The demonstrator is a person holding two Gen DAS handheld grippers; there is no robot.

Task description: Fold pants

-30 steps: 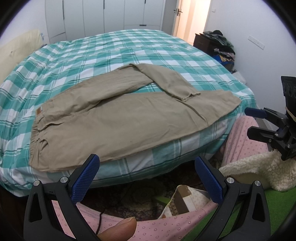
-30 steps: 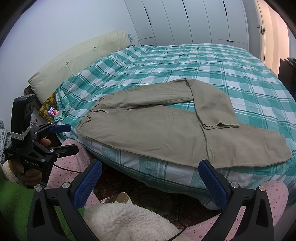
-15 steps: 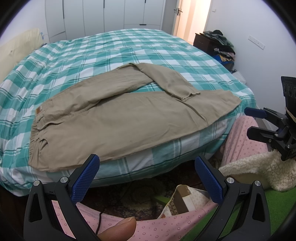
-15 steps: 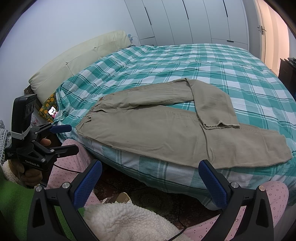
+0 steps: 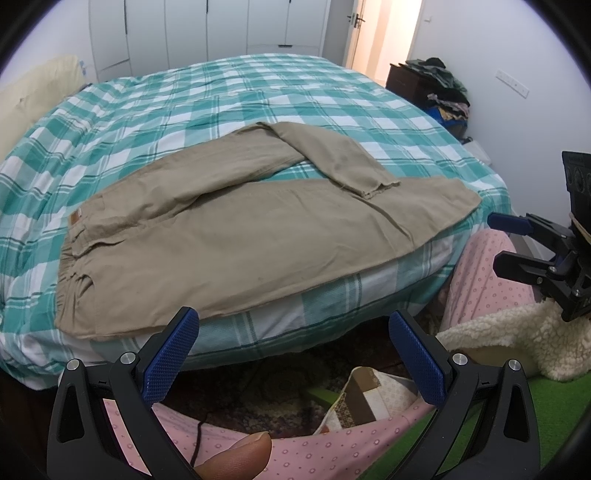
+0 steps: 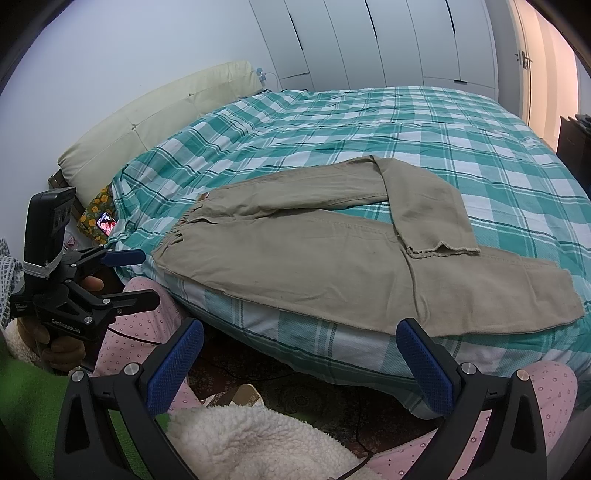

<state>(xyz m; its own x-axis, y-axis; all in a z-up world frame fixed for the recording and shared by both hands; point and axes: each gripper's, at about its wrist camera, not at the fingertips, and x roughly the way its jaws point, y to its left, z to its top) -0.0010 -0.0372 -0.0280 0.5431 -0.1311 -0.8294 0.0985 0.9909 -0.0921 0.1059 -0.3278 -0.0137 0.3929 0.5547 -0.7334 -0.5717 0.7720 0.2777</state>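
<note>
Khaki pants lie on the green checked bed, waistband to the left, near the front edge. The far leg is bent back so its hem rests on the near leg. They also show in the right wrist view. My left gripper is open and empty, held low in front of the bed edge below the pants. My right gripper is open and empty, also below the bed edge. Each gripper shows in the other's view, the right gripper at the right and the left gripper at the left.
A cream headboard stands at the bed's left end. White wardrobes line the far wall. A dark dresser with piled clothes stands at far right. Pink-dotted trousers and a fleece sleeve are close below. A phone lies by the bed.
</note>
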